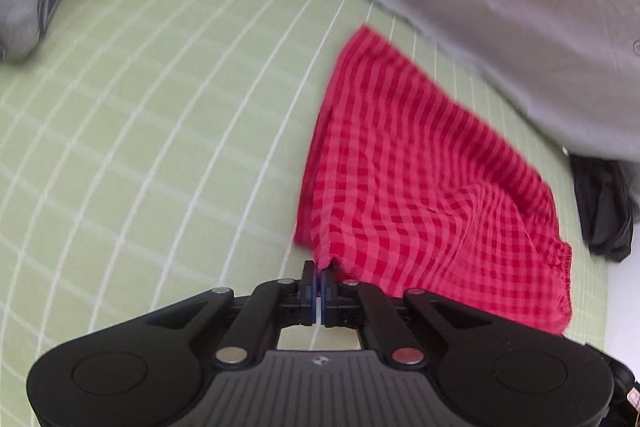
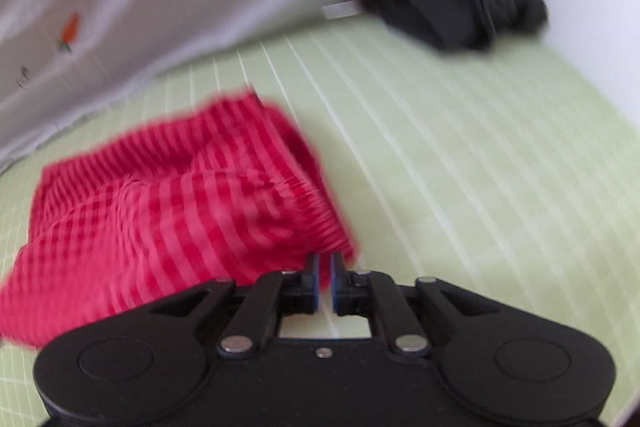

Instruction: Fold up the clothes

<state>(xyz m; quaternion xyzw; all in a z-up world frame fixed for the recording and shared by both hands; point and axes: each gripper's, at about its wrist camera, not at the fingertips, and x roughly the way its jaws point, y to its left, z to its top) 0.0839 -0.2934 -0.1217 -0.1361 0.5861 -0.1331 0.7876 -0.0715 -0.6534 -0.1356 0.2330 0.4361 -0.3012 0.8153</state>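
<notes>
Left tool (image 1: 319, 277) pinches a waistband corner of the red checked shorts (image 1: 420, 187), lifting that edge off the green gridded table (image 1: 160, 107), presumably for folding, while the right tool (image 2: 325, 277) hovers beside the cloth, narrowly parted and seemingly empty.

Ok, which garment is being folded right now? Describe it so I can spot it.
On the green gridded mat, below the pale grey sheet, lies the red checked cloth, its corner pinched in the left gripper. It is the only red, patterned piece; the black garment is plain.
</notes>
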